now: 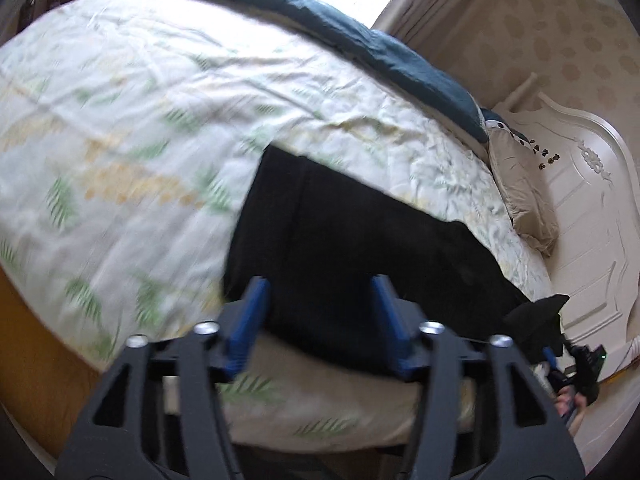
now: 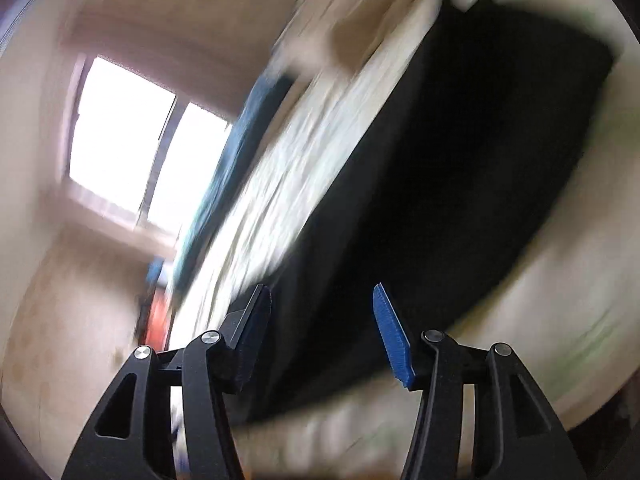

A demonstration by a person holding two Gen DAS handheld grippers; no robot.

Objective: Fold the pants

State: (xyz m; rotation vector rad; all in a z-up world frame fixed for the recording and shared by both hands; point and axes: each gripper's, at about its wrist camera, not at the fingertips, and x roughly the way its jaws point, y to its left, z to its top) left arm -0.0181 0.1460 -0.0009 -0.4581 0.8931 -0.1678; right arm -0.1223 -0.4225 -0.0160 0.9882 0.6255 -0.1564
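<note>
Left wrist view: the left gripper (image 1: 320, 300) has its blue pads apart, nothing between them, above the near edge of the black pants (image 1: 360, 248).
Pants: lying flat on the leafy bedspread (image 1: 120, 120).
Right wrist view: blurred; the right gripper (image 2: 320, 320) stands apart and empty over the pants (image 2: 460, 160).

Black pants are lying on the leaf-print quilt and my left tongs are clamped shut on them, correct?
Not quite. The black pants do lie on the leaf-print quilt, but the left tongs stand open, blue pads apart with no cloth pinched between them. The left wrist view shows it.
</note>
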